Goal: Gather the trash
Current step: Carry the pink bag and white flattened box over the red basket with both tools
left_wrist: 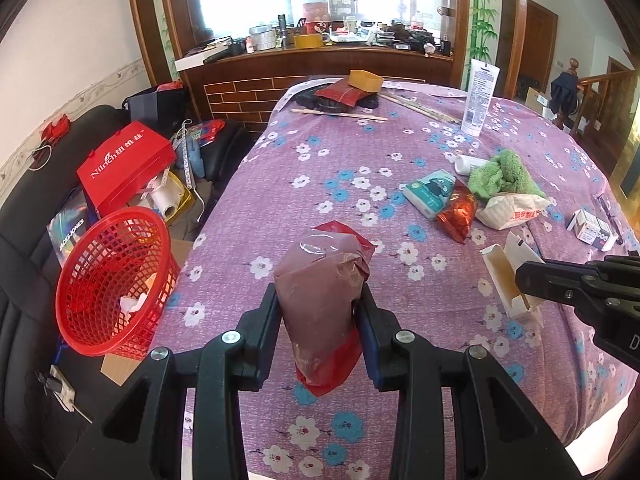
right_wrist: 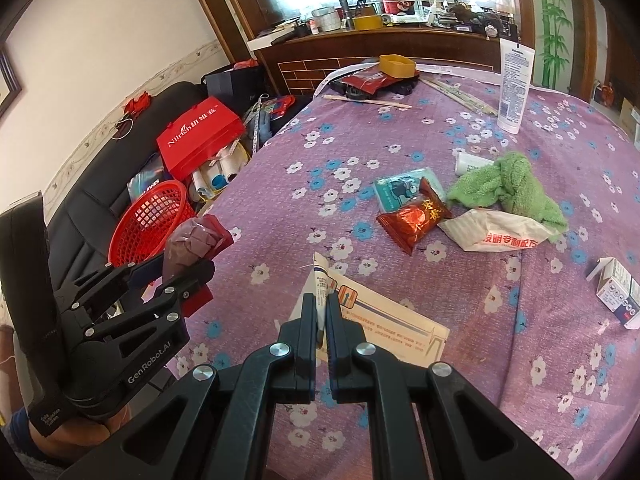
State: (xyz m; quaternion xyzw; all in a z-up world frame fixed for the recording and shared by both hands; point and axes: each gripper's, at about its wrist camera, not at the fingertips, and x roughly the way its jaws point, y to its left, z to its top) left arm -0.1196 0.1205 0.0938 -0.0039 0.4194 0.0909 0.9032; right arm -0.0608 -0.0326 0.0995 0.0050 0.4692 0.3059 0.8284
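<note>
My left gripper (left_wrist: 318, 312) is shut on a red and pinkish plastic bag (left_wrist: 324, 288) and holds it above the near left part of the purple flowered tablecloth (left_wrist: 340, 168). It also shows in the right wrist view (right_wrist: 182, 270) with the bag (right_wrist: 192, 244). My right gripper (right_wrist: 318, 312) is shut on a flattened white carton (right_wrist: 380, 320), seen in the left wrist view as an open box (left_wrist: 508, 276). A red mesh basket (left_wrist: 108, 276) with some white paper in it sits left of the table, also in the right wrist view (right_wrist: 152, 220).
On the table lie a red snack packet (right_wrist: 414, 216), a teal tissue pack (right_wrist: 400, 192), a green towel (right_wrist: 508, 188), a white paper bag (right_wrist: 496, 232), a small box (right_wrist: 616, 292), a white tube (right_wrist: 514, 84), chopsticks and a yellow box (right_wrist: 396, 65). A black sofa (left_wrist: 24, 240) with red bags stands left.
</note>
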